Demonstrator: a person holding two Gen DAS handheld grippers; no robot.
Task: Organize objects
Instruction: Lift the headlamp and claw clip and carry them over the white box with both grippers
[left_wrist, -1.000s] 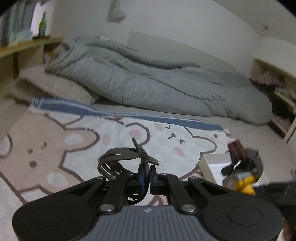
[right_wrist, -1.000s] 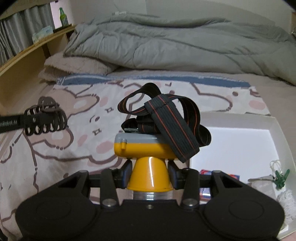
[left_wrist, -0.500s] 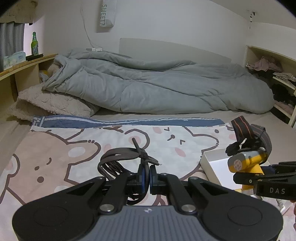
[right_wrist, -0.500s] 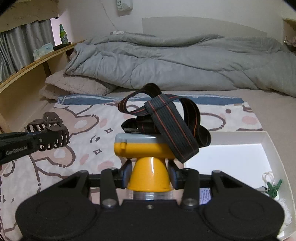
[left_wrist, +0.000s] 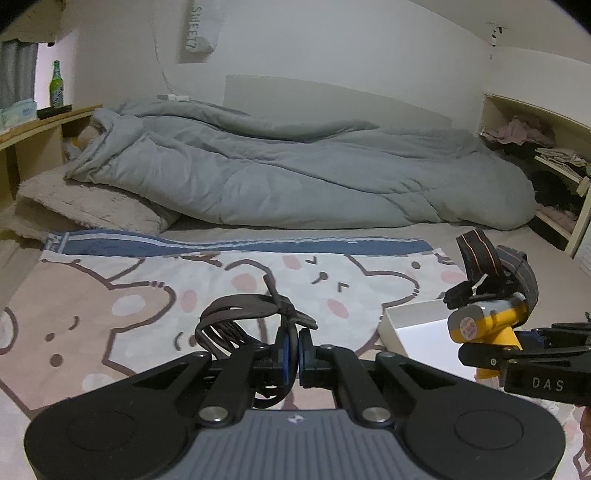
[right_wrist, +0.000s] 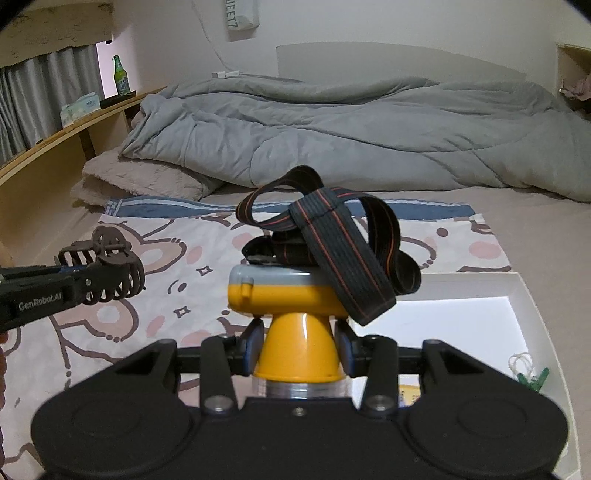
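Two grips are what I see. At left of the right wrist view, my left gripper (right_wrist: 107, 273), lettered "Gen Robot.AI", has its jaws pressed together on a brown hair claw (right_wrist: 110, 269), which sticks out past them above the cartoon blanket (right_wrist: 184, 266). At centre, my right gripper (right_wrist: 299, 347) pinches the yellow headlamp (right_wrist: 291, 310) by its cone, strap (right_wrist: 332, 243) piled on top. At right lies the white box (right_wrist: 524, 295). "DAS" shows on the right gripper in the left wrist view.

My left claw (left_wrist: 294, 350) w/ hair clip (left_wrist: 243, 325) sits left of headlamp (right_wrist: 295, 291); box (right_wrist: 524, 295) right, duvet (right_wrist: 369, 133) behind.
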